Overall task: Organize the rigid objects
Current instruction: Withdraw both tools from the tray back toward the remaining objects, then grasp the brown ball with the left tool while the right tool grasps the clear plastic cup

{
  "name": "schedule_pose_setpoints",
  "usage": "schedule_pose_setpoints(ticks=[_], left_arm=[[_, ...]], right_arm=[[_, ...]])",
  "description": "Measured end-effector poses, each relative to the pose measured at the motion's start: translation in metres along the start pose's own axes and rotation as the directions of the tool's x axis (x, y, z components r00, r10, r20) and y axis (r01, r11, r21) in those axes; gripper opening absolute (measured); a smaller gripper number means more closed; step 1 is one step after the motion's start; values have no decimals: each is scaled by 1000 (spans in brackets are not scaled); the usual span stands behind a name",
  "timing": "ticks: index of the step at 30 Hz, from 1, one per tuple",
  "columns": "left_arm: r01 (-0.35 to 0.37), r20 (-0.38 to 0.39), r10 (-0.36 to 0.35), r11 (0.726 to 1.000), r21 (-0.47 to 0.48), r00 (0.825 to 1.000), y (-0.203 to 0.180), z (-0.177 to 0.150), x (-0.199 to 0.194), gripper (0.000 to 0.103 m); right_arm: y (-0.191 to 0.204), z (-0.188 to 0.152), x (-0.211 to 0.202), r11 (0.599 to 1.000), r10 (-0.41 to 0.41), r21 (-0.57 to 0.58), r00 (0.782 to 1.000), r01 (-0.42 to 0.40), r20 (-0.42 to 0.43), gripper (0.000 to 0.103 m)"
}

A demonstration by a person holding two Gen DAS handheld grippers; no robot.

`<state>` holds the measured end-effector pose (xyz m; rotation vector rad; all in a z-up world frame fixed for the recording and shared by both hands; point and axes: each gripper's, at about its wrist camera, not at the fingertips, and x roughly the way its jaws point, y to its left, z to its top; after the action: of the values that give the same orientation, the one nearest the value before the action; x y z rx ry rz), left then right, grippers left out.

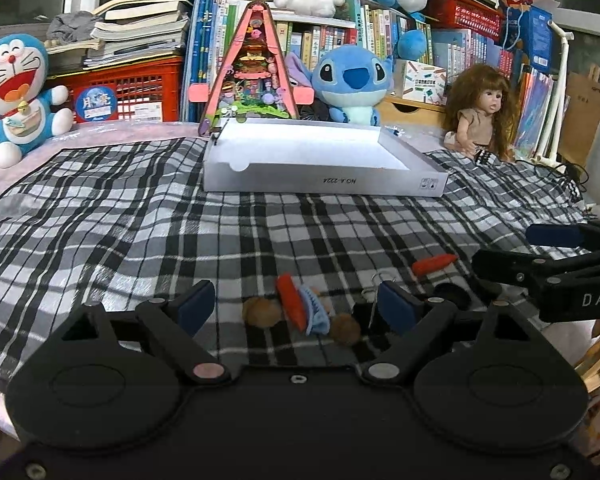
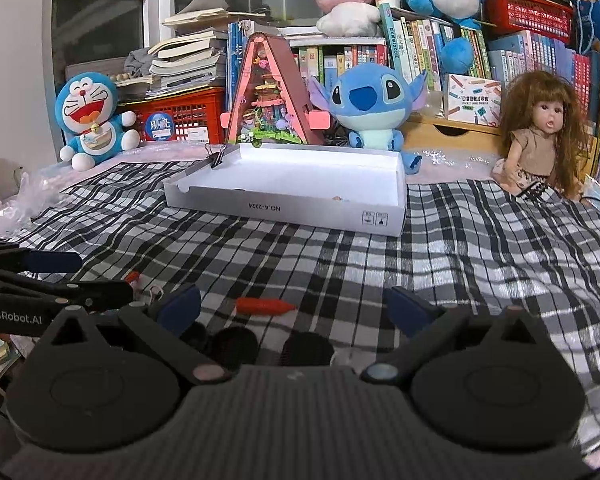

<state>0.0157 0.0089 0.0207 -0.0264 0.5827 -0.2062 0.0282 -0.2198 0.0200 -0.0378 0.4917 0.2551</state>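
Left gripper (image 1: 296, 306) angled down over checked cloth (image 1: 140, 220), fingers wide around clips (image 1: 300, 308), no contact. Right gripper (image 2: 294, 308) likewise, fingers wide, nothing held, orange clip (image 2: 264, 306) between. Box (image 1: 320, 160) beyond.

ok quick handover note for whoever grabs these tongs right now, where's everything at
Left tongs: open, empty, over a small pile on the checked cloth: red carrot toy, blue comb-like piece, two brown balls.
Right tongs: open, empty; second red carrot toy lies between the jaws, ungripped.
White box: open at the back, binder clip on its rim, contents mostly hidden.
Left to do: seemingly all the loose pieces, likely into the box.
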Motion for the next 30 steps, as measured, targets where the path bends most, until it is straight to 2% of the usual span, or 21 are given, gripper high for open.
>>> schedule_pose_setpoints(ticks=[12, 18, 24, 30], left_arm=[[-46, 11, 46, 999, -23, 999, 10, -21, -11, 87], [-53, 21, 53, 998, -34, 998, 16, -20, -12, 74], [-60, 16, 61, 997, -38, 998, 22, -15, -8, 51], [-63, 7, 64, 998, -30, 998, 23, -15, -2, 41]], right_arm=[[5, -23, -8, 1000, -29, -6, 1000, 29, 8, 103], [4, -29, -14, 999, -42, -7, 999, 42, 10, 101], [2, -31, -14, 998, -58, -24, 998, 58, 6, 89], [0, -32, -14, 996, -80, -24, 997, 80, 4, 68]])
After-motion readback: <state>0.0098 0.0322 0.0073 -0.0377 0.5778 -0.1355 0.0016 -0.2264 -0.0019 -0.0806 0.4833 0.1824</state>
